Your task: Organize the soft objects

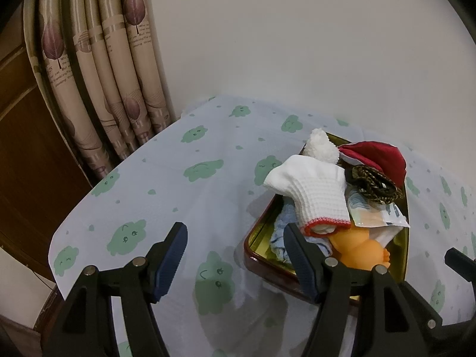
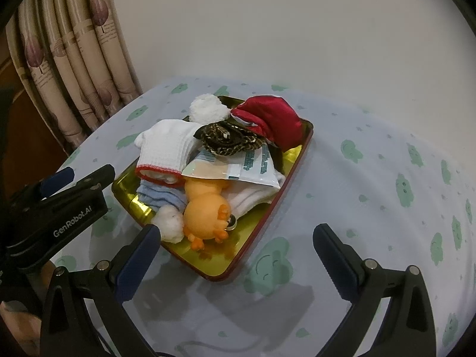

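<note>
Tabletop point(image 2: 372, 178) under a pale blue cloth printed with green cloud faces, pushed into a corner: plain white wall point(image 2: 297, 29) behind, pleated beige curtain with leaf print point(image 1: 98, 68) at left, dark wood panel point(image 1: 26, 148) beside it. Shallow gold-lined tin tray with red rim point(image 2: 261, 217) sits mid-cloth, heaped with soft things: white knit glove with red cuff point(image 2: 166, 151), red satin pouch point(image 2: 273, 125), white pompom point(image 2: 205, 108), orange rubber duck point(image 2: 205, 211), brown braided cord point(image 2: 229, 139). Left tongs point(image 1: 235, 255) released, empty, hanging over the tray's near left edge. Right tongs point(image 2: 238, 253) released, empty, above the tray's near corner.
</note>
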### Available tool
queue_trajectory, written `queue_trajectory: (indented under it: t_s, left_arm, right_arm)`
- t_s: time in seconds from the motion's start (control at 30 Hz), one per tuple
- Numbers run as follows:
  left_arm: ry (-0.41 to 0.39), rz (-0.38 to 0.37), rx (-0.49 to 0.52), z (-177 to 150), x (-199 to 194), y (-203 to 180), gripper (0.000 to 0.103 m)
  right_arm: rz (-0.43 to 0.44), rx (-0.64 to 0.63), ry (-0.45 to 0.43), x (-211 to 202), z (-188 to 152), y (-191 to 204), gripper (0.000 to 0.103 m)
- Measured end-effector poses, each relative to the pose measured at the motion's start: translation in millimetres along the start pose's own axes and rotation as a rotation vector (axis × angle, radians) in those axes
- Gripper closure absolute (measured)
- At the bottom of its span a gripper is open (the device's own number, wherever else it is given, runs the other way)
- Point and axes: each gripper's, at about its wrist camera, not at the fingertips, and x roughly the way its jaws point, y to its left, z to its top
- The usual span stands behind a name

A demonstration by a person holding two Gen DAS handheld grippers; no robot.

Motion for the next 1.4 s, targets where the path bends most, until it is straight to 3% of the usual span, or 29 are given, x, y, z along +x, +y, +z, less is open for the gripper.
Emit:
queue_trajectory:
  t_s: [1.0,1.4]
  left_arm:
    - [0.002,0.026,0.014,-3.2,2.8,-2.9,0.034]
    - [-0.025,-0.006,0.008,-1.6,-1.6,-0.5,0.034]
  right_arm:
    - [0.011,-0.004,0.016,7.2,1.4,3.2,0.001]
    - [0.017,-0.026,0.016,7.2,-1.3,7.6,0.001]
